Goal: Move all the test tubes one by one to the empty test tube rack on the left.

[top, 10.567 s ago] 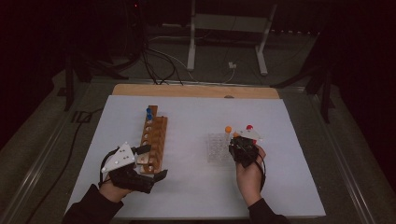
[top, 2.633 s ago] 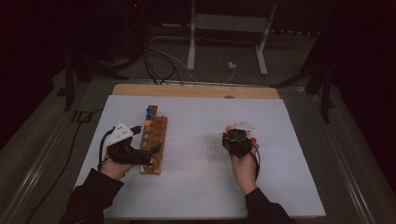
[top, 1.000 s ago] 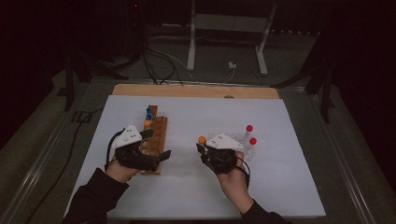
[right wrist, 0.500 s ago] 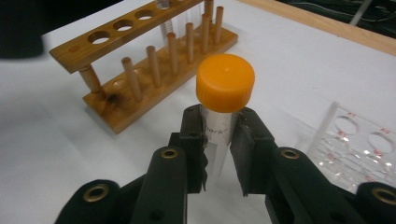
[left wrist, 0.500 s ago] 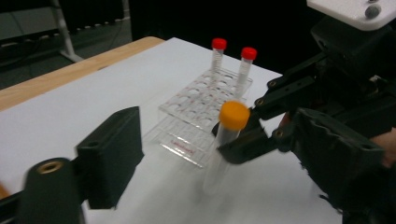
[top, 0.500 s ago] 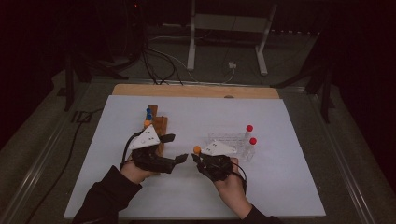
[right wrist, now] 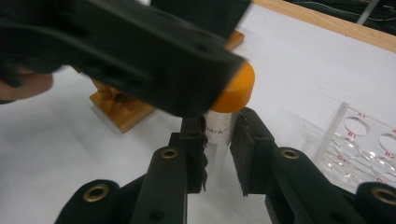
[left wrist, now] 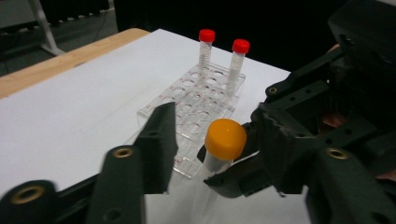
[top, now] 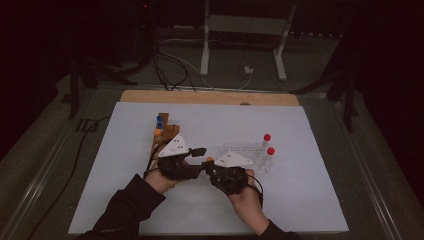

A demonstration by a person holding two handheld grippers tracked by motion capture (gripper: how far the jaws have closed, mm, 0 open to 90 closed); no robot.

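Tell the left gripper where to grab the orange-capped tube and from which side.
Grip the orange cap, jaws straddling it from either side. The right gripper already clamps the tube body below, so only the round, protruding cap is free.

Both forearms come in from the 6 o'clock edge of the high view and converge near mid-table. The left hand-held gripper points toward 3 o'clock, its jaws having just been closing, one at each side of the orange-capped tube, not yet pressing it. The right hand-held gripper points toward 10 o'clock, its jaws clamped on the tube's body. The two gripper tips meet, nearly touching.
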